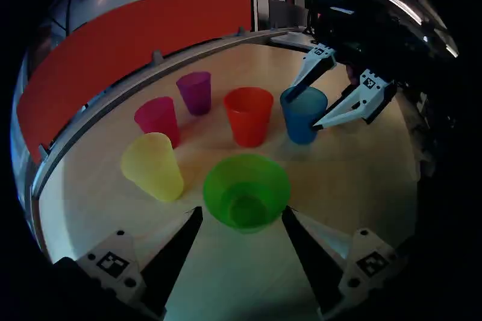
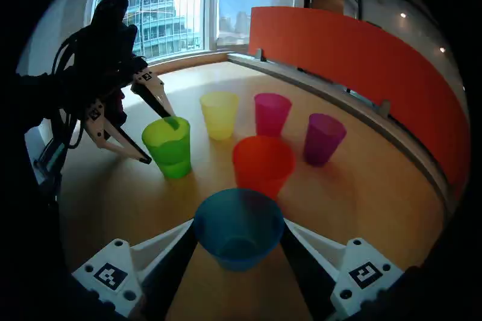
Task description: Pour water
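Left claw (image 1: 241, 209) clamping green cup (image 1: 247, 185) between its fingers, right claw (image 2: 238, 221) clamping blue cup (image 2: 238, 239) likewise

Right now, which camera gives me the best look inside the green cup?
The left gripper view: the green cup sits close, between the fingers of the left gripper, and you look down into its opening. The right gripper view shows it farther off, from the side, mostly its outer wall.

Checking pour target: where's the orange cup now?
Orange cup sits mid-table: left gripper view, between purple cup and blue cup; right gripper view, just beyond the blue cup.
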{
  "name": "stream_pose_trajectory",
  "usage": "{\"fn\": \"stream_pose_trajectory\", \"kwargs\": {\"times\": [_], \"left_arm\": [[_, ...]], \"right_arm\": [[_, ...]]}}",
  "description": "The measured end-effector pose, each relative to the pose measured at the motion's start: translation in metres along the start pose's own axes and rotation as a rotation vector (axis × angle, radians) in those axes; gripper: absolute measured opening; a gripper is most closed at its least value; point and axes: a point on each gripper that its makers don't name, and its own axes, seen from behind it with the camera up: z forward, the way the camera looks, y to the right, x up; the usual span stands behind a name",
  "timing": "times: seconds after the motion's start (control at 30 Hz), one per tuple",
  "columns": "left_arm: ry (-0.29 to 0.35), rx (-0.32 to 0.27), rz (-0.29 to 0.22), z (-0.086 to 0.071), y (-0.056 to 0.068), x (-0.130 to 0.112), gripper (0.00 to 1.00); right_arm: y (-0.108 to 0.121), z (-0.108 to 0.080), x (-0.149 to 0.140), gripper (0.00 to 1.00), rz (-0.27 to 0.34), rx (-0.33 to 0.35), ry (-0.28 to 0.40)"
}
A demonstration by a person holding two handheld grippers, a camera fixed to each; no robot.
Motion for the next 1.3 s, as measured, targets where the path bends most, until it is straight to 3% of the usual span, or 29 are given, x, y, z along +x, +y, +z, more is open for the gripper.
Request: {"fn": "stream_pose_trajectory", "kwargs": {"times": [0.53,0.67,0.87,1.3], "left_arm": [[0.003,-0.011,0.006,-0.002,0.007,-0.002,0.98],[0.002,-0.011,0.007,-0.003,0.006,-0.002,0.98],[-0.003,-0.005,0.001,-0.005,0.004,-0.005,0.98],[0.011,0.040,-0.026,-0.025,0.000,-0.015,0.98]], "right_arm": [[0.001,-0.005,-0.011,0.93,0.003,-0.012,-0.017],[0.001,-0.005,-0.011,0.99,0.005,-0.016,-0.015],[0.002,-0.006,-0.015,1.00,0.009,-0.023,-0.020],[0.003,-0.028,-0.023,1.00,0.017,-0.058,-0.011]]}}
